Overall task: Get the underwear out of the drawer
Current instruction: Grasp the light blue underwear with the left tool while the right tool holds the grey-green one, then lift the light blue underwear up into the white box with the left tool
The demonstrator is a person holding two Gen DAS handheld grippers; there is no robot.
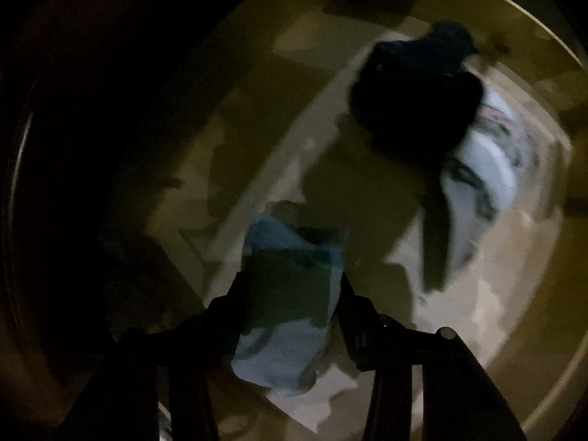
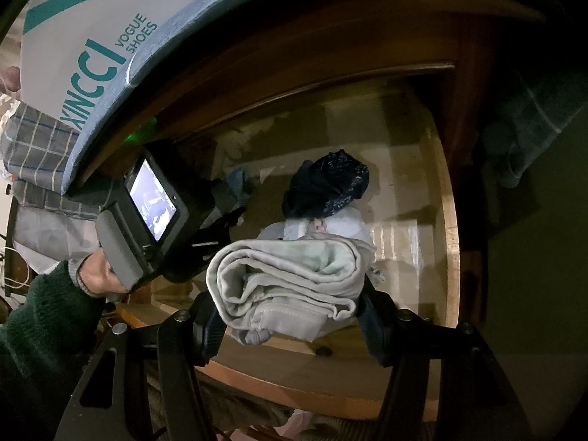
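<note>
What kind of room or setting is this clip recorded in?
Likely a bedroom or closet: an open wooden drawer holding folded underwear, a dark navy bundle inside it, and a white shoe box on top.

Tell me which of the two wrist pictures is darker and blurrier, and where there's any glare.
Left wrist view: much darker and smeared, so the blue cloth in the left gripper and the dark garment behind lack sharp edges. Right wrist view: brighter and sharper, the folded grey cloth in the right gripper is crisp; glare shows on the drawer floor.
</note>
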